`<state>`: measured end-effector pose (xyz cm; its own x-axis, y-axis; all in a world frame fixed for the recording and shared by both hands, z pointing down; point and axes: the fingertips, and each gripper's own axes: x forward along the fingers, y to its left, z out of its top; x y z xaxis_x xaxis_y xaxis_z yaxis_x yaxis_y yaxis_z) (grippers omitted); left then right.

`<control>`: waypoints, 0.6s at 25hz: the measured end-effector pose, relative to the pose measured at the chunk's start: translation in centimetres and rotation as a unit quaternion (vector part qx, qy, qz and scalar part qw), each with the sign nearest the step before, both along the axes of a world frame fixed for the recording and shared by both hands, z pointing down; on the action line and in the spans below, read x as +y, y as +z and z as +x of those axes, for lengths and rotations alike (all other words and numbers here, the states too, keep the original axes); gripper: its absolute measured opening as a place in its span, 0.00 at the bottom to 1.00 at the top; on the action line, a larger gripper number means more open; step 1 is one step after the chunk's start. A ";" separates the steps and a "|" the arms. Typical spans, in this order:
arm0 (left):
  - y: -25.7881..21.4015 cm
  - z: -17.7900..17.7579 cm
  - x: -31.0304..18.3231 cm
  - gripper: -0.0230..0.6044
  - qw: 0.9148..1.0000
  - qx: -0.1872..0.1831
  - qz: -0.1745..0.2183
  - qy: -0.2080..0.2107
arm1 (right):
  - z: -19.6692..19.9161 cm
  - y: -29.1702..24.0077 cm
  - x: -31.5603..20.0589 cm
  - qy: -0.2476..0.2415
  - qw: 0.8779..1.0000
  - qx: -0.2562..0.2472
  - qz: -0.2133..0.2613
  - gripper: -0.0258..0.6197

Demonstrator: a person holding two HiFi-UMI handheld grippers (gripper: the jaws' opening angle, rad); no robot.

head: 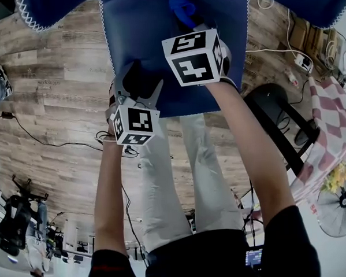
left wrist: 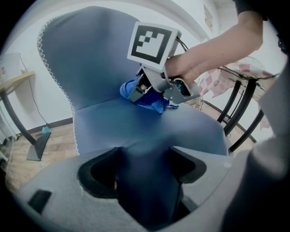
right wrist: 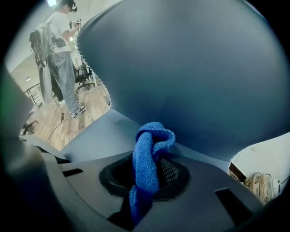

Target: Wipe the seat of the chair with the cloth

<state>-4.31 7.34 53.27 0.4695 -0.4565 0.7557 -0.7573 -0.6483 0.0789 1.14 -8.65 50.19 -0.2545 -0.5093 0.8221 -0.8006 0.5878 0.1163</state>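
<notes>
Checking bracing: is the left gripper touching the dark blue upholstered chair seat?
Touching. The left gripper view shows the left gripper clamped on the chair seat, fabric filling its jaws.

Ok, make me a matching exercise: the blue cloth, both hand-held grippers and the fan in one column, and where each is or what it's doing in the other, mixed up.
Things:
1. blue cloth
2. left hand-held gripper
3. right hand-held gripper
4. fan

Places or states:
A. closed on the front edge of the chair seat
B. low at the right edge of the head view
C. bunched at the back of the chair seat, by the backrest
D. closed on the blue cloth

Pairs: 1-C, 2-A, 3-D, 4-B
</notes>
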 end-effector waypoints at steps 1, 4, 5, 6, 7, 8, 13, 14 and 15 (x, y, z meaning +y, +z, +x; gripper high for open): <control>0.0 0.0 0.0 0.58 1.000 0.000 0.000 0.000 | -0.4 0.0 0.1 -0.006 1.000 -0.003 -0.001 0.13; 0.0 0.0 0.1 0.58 1.000 0.000 0.001 0.000 | -1.5 0.1 0.4 -0.018 1.000 -0.003 -0.003 0.13; 0.0 0.0 0.0 0.58 1.000 0.000 0.002 0.000 | -1.6 0.1 0.4 -0.017 1.000 -0.003 -0.004 0.13; 0.0 0.1 0.0 0.58 1.000 0.001 0.002 0.000 | -1.7 0.1 0.4 -0.015 1.000 -0.004 -0.004 0.13; 0.0 0.1 0.0 0.58 1.000 0.001 0.002 0.001 | -1.7 0.1 0.3 -0.011 1.000 -0.006 -0.004 0.13; 0.0 0.1 0.0 0.58 1.000 0.002 0.003 0.001 | -1.7 0.0 0.3 -0.010 1.000 -0.010 -0.004 0.13; 0.0 0.0 0.0 0.58 1.000 0.003 0.005 0.000 | -4.2 -0.2 0.8 -0.041 0.999 -0.031 -0.007 0.13; 0.0 0.0 -0.1 0.58 1.000 0.004 0.005 0.000 | -4.9 -0.2 0.9 -0.052 0.998 -0.034 -0.008 0.13; 0.0 0.1 -0.1 0.58 1.000 0.004 0.005 0.001 | -5.7 -0.2 1.1 -0.063 0.997 -0.037 -0.010 0.13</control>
<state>-4.26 7.25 53.28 0.4763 -0.4635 0.7472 -0.7558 -0.6501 0.0785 -4.58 -7.58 49.96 -0.3766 -0.4536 0.8077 -0.7260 0.6861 0.0468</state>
